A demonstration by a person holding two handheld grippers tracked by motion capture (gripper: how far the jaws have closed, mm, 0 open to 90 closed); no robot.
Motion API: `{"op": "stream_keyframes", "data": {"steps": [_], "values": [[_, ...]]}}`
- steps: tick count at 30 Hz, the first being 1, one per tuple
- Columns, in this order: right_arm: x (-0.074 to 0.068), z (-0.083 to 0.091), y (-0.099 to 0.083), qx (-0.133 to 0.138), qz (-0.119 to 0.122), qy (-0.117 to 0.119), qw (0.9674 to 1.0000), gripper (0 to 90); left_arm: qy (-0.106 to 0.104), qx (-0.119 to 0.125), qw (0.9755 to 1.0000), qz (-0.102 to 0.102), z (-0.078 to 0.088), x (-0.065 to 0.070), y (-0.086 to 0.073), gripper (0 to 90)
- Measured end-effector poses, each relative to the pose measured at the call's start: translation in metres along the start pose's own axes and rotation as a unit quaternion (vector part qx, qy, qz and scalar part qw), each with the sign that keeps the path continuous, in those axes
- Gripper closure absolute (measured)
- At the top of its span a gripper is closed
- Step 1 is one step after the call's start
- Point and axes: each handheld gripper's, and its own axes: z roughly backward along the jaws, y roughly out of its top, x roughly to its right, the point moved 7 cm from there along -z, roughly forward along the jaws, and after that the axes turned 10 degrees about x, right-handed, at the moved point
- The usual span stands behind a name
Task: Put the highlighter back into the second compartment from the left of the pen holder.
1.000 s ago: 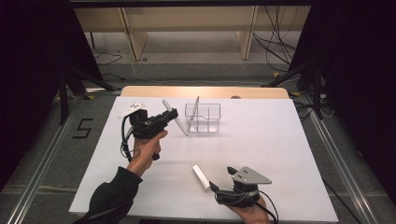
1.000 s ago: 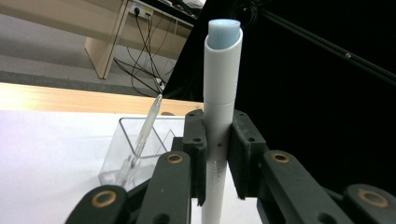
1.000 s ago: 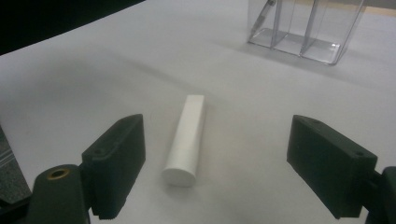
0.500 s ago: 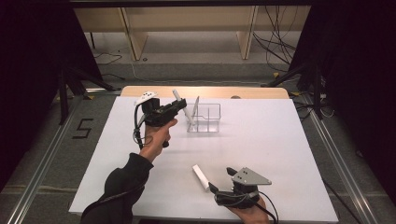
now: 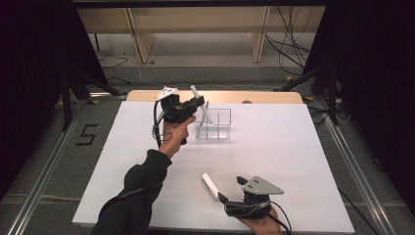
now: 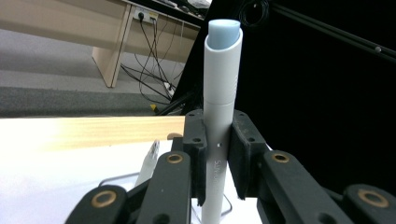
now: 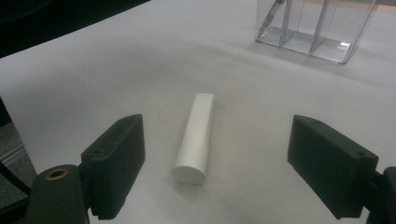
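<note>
My left gripper [image 5: 197,102] is raised at the far side of the table, shut on a white pen [image 5: 194,90], just left of a clear compartment organizer [image 5: 218,128]. In the left gripper view the pen [image 6: 219,116] stands upright between the pads, pale blue tip on top. Behind it a second white pen [image 6: 150,162] leans in the organizer. Near the front edge my right gripper [image 5: 231,190] rests open, pointing at a short white tube [image 5: 210,185]. That tube [image 7: 196,137] lies flat between and just beyond the wide-apart jaws, untouched.
A white board [image 5: 293,161] covers the table, with a wooden strip [image 5: 269,97] along its far edge. The organizer [image 7: 317,28] stands beyond the tube in the right gripper view. Dark curtains, cables and bench legs lie past the table.
My left gripper has carried the pen away from the person and to the right, up to the organizer's left side. The right gripper and the tube have stayed put.
</note>
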Motion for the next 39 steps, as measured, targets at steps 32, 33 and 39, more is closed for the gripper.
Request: {"op": "stream_keyframes", "data": {"steps": [32,33,39], "values": [[-0.002,0.000,-0.002,-0.004,0.000,0.006,1.0000,20.1,0.043,-0.025,0.9986,-0.020,-0.040,-0.018,-0.024,77.7],[-0.002,-0.001,-0.002,-0.004,0.000,0.006,1.0000,20.1,0.043,-0.027,0.9985,-0.021,-0.040,-0.018,-0.024,77.7],[-0.003,-0.001,-0.003,-0.005,0.001,0.007,1.0000,20.3,0.046,-0.035,0.9979,-0.028,-0.040,-0.019,-0.027,77.6]]}}
